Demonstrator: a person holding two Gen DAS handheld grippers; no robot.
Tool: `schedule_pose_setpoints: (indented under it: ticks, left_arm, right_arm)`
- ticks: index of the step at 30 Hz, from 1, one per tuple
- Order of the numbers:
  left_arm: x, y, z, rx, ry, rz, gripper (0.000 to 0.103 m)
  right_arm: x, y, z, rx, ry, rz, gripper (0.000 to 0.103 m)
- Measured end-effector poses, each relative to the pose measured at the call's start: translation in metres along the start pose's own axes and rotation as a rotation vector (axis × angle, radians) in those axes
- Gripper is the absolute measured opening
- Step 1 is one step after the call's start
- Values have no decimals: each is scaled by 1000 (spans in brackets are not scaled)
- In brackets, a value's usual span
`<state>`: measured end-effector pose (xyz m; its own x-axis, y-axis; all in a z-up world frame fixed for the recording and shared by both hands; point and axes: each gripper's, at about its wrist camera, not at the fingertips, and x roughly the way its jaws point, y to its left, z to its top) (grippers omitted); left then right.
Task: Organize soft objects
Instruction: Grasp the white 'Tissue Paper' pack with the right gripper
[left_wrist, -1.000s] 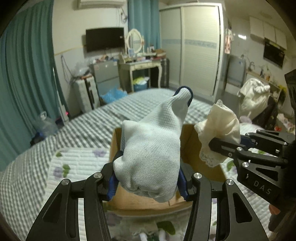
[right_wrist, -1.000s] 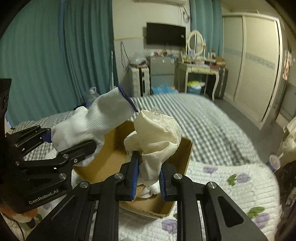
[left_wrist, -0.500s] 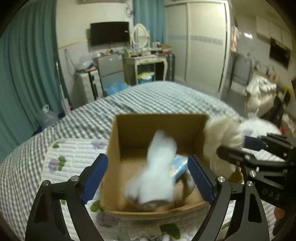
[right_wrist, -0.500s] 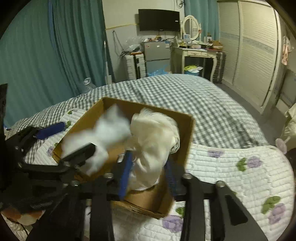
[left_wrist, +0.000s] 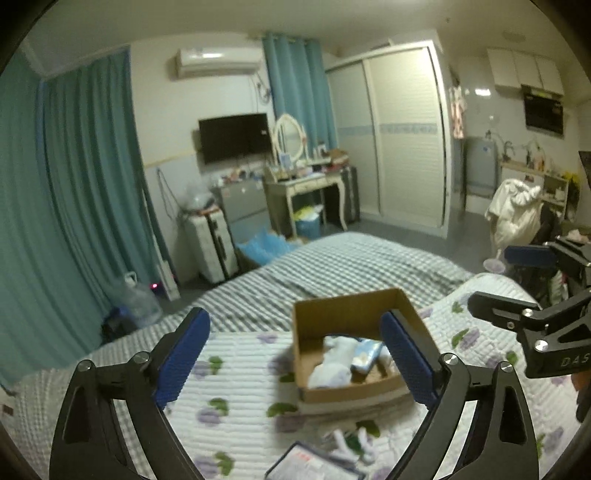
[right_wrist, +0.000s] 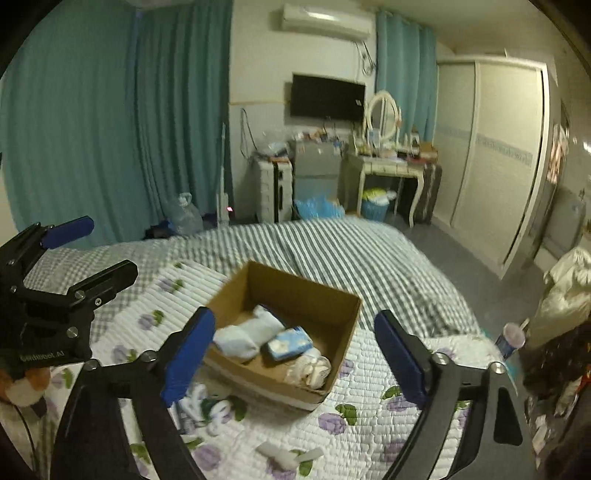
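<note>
Left tongs (left_wrist: 293, 354) spread wide and opening further, blue pads bare, nothing between them but air. Right tongs (right_wrist: 293, 349) likewise wide apart and opening, nothing clamped. Both raised above the bed (right_wrist: 332, 243), pointing down at the cardboard box (right_wrist: 343, 317).

Box sitting on the white quilt with purple flowers (right_wrist: 369, 406), toward the near edge of the bed, checked cover beyond it running to the far edge. Inside the box: white glove (right_wrist: 245, 334) lying along the left wall, small blue-and-white packet (right_wrist: 290, 341) beside it in the middle, cream lace cloth (right_wrist: 308, 367) bunched in the near right corner. All three well clear of the pads, below and ahead of them.

From the left camera, box (left_wrist: 343, 306) framed just inside the right pad, glove (left_wrist: 334, 360) and packet (left_wrist: 365, 350) visible on its floor; cream cloth hidden behind that pad.

On the quilt in front of the box, nearer the tongs: small white item with green marks (right_wrist: 207, 408), possibly a sock, too blurred to say; white scrap (right_wrist: 288, 456) close to the near edge.
</note>
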<state>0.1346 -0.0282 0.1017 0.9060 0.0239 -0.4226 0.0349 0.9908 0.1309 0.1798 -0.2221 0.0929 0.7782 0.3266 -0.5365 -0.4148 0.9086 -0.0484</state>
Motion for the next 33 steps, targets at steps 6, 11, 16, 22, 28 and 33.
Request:
schedule_pose_setpoints:
  ticks: [6, 11, 16, 22, 28, 33]
  left_arm:
    - [-39, 26, -34, -31, -7, 20, 95]
    - [-27, 41, -89, -51, 55, 30, 95]
    - [-5, 55, -142, -109, 132, 34, 95]
    - [24, 64, -192, -122, 213, 54, 95]
    - [41, 71, -221, -86, 292, 71, 95]
    - [35, 77, -222, -109, 280, 42, 95]
  right_arm:
    - [-43, 49, -21, -45, -41, 43, 103]
    - [-19, 91, -79, -67, 2, 95, 103]
    - [34, 122, -139, -70, 112, 169, 103]
    - [90, 153, -186, -133, 219, 243, 103]
    - [127, 169, -204, -138, 272, 271, 103]
    - [145, 177, -209, -149, 285, 222, 85]
